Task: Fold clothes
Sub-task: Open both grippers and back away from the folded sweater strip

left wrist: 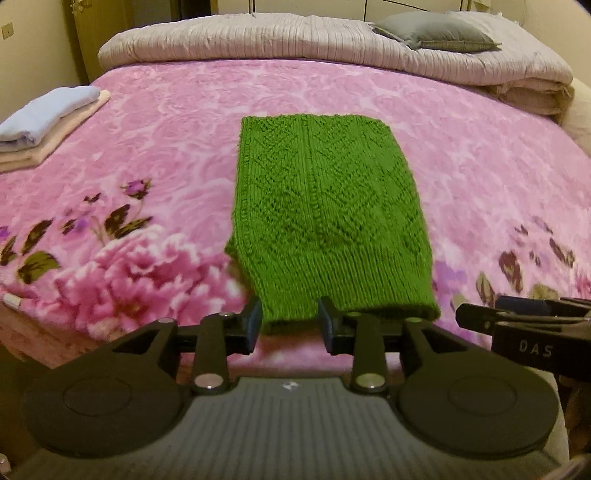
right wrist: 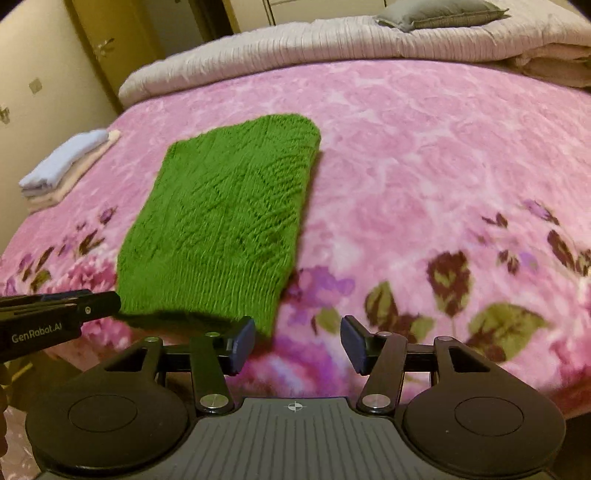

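A green knitted garment [left wrist: 325,206] lies folded into a long rectangle on the pink floral blanket [left wrist: 147,140]. My left gripper [left wrist: 290,326] is open at its near hem; the hem shows in the gap between the two fingers, and the pads do not press on it. In the right wrist view the same garment [right wrist: 221,221] lies to the left. My right gripper [right wrist: 297,345] is open just off its near right corner, with only blanket between the fingers. Each gripper's tip shows at the edge of the other's view.
A stack of folded clothes [left wrist: 44,122], pale blue on beige, sits at the bed's left edge. A folded beige quilt [left wrist: 295,37] and a grey pillow [left wrist: 436,33] lie across the head of the bed. Walls and a wooden door stand behind.
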`<state>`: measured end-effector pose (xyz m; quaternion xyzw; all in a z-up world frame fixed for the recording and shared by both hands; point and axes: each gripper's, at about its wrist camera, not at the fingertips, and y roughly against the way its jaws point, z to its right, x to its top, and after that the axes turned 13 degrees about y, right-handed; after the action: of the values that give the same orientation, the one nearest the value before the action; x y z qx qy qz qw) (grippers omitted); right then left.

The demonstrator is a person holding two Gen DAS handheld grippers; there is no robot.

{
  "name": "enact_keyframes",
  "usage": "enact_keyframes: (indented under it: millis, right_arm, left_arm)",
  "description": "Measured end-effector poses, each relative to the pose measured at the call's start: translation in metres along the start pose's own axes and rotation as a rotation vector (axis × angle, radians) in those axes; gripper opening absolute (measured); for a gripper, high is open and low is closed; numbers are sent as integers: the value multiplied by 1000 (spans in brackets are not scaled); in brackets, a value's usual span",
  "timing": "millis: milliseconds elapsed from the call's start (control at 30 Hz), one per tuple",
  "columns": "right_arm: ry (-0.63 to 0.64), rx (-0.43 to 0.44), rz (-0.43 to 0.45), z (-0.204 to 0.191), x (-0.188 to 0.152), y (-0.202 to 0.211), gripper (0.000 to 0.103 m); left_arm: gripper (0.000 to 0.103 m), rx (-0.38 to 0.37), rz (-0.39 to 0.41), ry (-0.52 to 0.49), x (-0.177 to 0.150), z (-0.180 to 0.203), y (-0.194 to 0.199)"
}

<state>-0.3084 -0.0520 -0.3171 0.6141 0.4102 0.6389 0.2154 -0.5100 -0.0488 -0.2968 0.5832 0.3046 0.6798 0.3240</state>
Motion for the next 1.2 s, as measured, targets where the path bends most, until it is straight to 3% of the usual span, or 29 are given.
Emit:
enact_keyframes:
  millis: [333,667,967,1200]
  right_arm:
    - [15,-9,-35,-14,-20,21,55]
    - [52,19,-5,-29,-34,44,55]
    - [48,54,24,-30,-33,48,55]
    - [39,65,-3,-27,-31,36,55]
  left_arm:
    - [31,32,-11,-16,-31,5,21]
    - [32,47,11,2,-53,6,43]
    - [36,55,27,8,-55,5,51]
    - [37,31,-7,44,-50,0,39]
